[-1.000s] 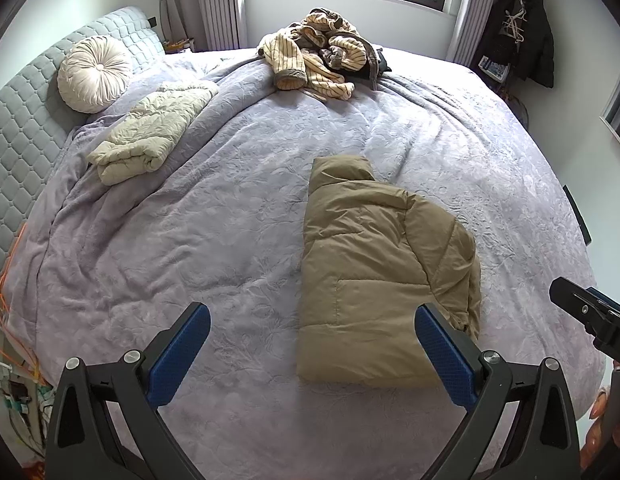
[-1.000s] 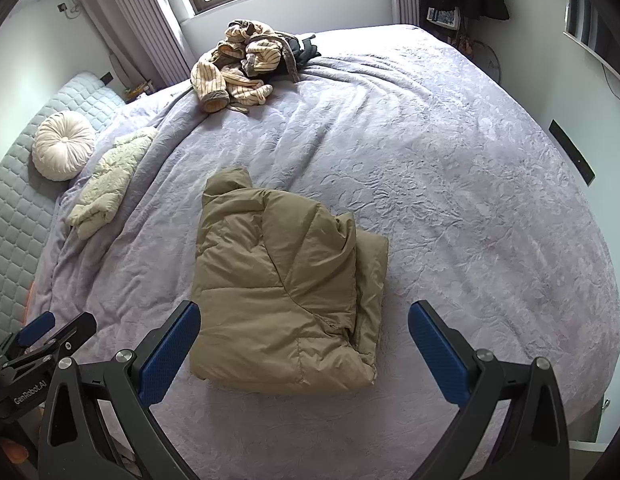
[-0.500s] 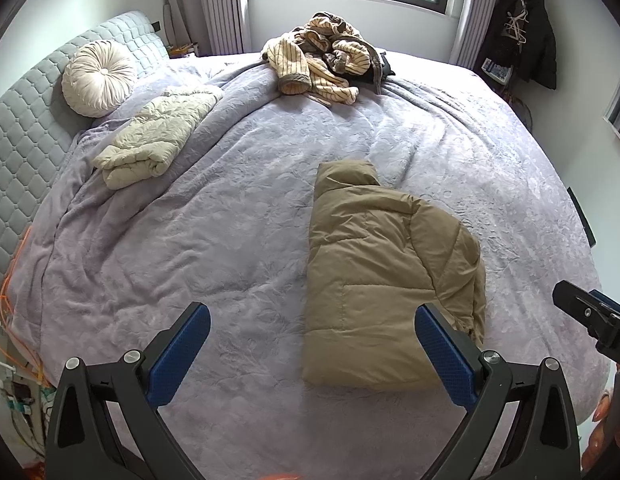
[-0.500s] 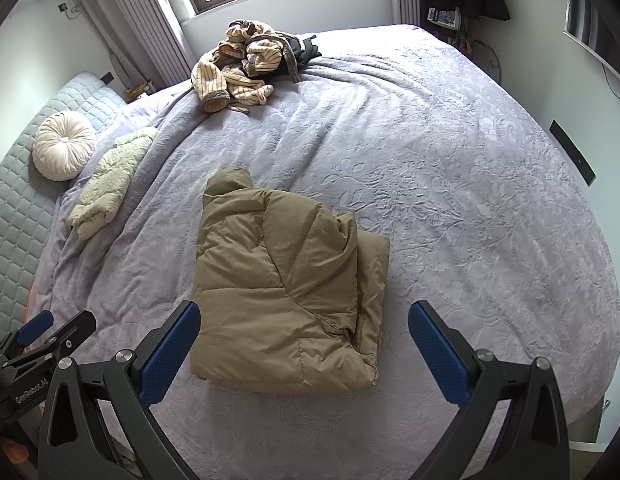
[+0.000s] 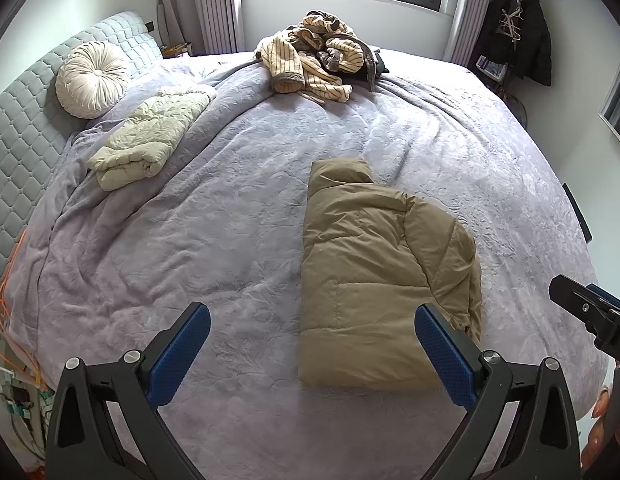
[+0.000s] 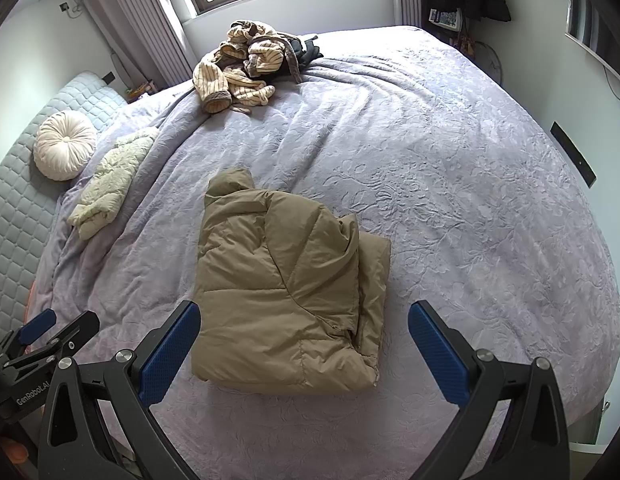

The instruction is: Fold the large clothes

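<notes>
A tan puffer jacket [image 5: 374, 264] lies folded lengthwise on the lavender bedspread [image 5: 229, 216], collar toward the window. In the right wrist view the jacket [image 6: 285, 292] sits just beyond the fingers. My left gripper [image 5: 312, 344] is open and empty, held above the bed's near edge, its right finger over the jacket's hem. My right gripper [image 6: 303, 340] is open and empty, hovering over the jacket's near end. Each gripper shows at the edge of the other's view.
A folded cream quilted garment [image 5: 149, 136] lies at the left near a round cushion [image 5: 91, 78] and the grey headboard [image 5: 13, 148]. A heap of striped clothes [image 5: 314, 58] sits at the far side under the window. Dark coats [image 5: 522, 24] hang at the right.
The left wrist view has shifted slightly, so the bed and jacket sit a little lower in frame. The right gripper and the jacket have not visibly moved.
</notes>
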Available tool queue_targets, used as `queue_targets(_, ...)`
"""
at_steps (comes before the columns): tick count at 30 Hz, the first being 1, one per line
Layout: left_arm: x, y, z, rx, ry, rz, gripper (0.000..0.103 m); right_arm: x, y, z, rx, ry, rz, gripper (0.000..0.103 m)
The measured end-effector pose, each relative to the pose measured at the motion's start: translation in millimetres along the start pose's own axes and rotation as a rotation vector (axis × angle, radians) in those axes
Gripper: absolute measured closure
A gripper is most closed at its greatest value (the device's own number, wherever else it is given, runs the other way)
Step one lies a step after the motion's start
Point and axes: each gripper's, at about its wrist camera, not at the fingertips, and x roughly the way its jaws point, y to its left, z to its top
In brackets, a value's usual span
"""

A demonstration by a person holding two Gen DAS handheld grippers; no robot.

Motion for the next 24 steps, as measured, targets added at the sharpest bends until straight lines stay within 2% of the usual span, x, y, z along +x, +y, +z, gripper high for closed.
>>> queue_targets(24,3.3,-3.2,2.5,-0.001,-0.003,-0.019,0.001,-1.4,7.3,-2.3,0.004,0.007,0.001,0.0)
